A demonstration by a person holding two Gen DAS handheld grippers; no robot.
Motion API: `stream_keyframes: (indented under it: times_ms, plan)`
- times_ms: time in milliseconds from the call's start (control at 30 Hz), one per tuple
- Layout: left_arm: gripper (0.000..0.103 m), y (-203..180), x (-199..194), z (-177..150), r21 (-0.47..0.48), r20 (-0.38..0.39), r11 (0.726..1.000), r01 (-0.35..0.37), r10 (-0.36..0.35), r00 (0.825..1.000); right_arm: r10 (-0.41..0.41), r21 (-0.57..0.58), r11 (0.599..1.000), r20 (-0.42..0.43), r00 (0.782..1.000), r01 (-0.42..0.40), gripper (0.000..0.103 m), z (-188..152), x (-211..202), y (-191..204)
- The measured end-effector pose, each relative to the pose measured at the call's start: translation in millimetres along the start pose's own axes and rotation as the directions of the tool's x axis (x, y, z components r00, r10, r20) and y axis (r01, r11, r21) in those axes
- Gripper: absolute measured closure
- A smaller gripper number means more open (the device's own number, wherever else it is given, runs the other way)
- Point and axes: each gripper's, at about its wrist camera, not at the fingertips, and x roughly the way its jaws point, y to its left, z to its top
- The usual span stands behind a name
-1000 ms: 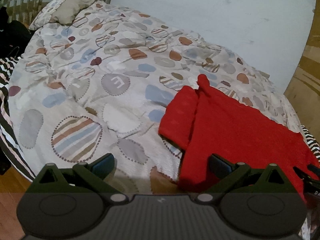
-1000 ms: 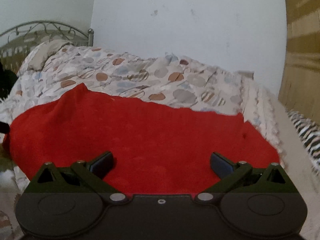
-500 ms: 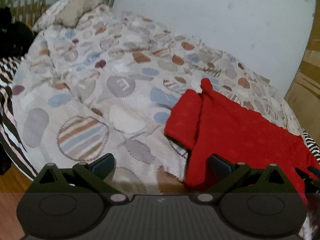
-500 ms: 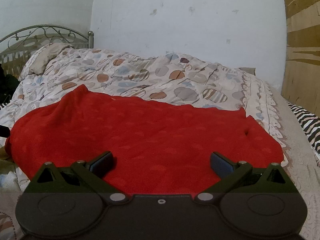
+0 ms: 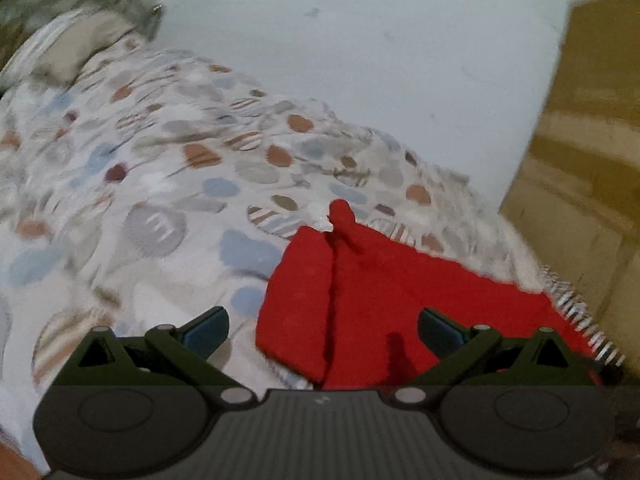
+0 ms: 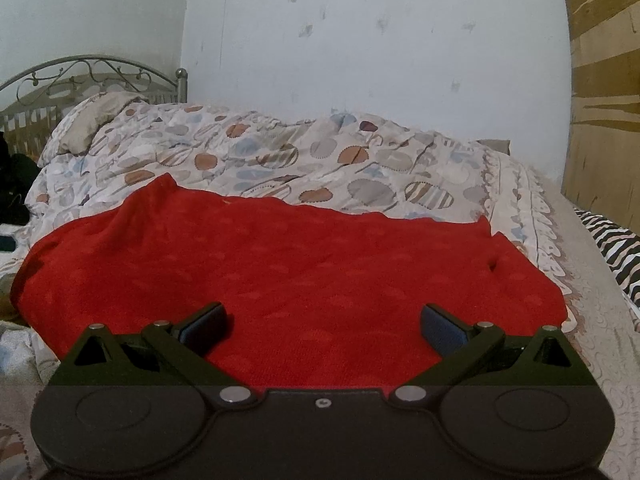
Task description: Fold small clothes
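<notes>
**Left gripper swings toward garment's end**

Swung right since the earlier frame, the left gripper point(image 5: 323, 326) hangs spread, empty, over the red garment's point(image 5: 384, 300) folded end. Right gripper point(image 6: 323, 322) gapes above its long side; garment lies crosswise on the quilt point(image 5: 160, 184), open bedding beyond.

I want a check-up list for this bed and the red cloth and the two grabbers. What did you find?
Surface: patterned duvet, rumpled, covering the bed.
Job's things: red garment spread on the duvet; one side edge folded over.
Clutter: pillow near the headboard; zebra-striped fabric at the right edge.
Grippers: left gripper open, empty; right gripper open, empty.
Cables: nothing seen.
Surroundings: metal headboard, white wall, wooden panel.
</notes>
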Motion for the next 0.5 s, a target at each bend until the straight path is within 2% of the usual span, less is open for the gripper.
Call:
stream_keyframes:
  times_ms: [67,133,300,500]
  plan:
    - [0.0,-4.6,19.2,1.4,0.063,-0.034,0.997,-0.038,0.04,0.999,0.0,0.0,1.0,0.0,1.0,0.0,0.0,-0.4,-0.6,0.2]
    - [0.0,-1.7,35.8,0.5,0.082,-0.075,0.995,-0.052,0.058,0.995,0.0,0.0,1.0,0.0,1.0,0.0,0.0,-0.5,-0.6,0.2]
    - [0.0,17.8,53.5,-3.7,-0.006,-0.133,1.0,0.018,-0.019,0.991,0.0,0.0,1.0,0.003,1.0,0.0,0.0,-0.8,-0.4,0.3]
    - [0.001,32.1,54.7,-9.6,-0.058,-0.126,0.996,0.066,-0.072,0.989,-0.001,0.0,1.0,0.007,1.0,0.001,0.0,-1.1,-1.1,1.0]
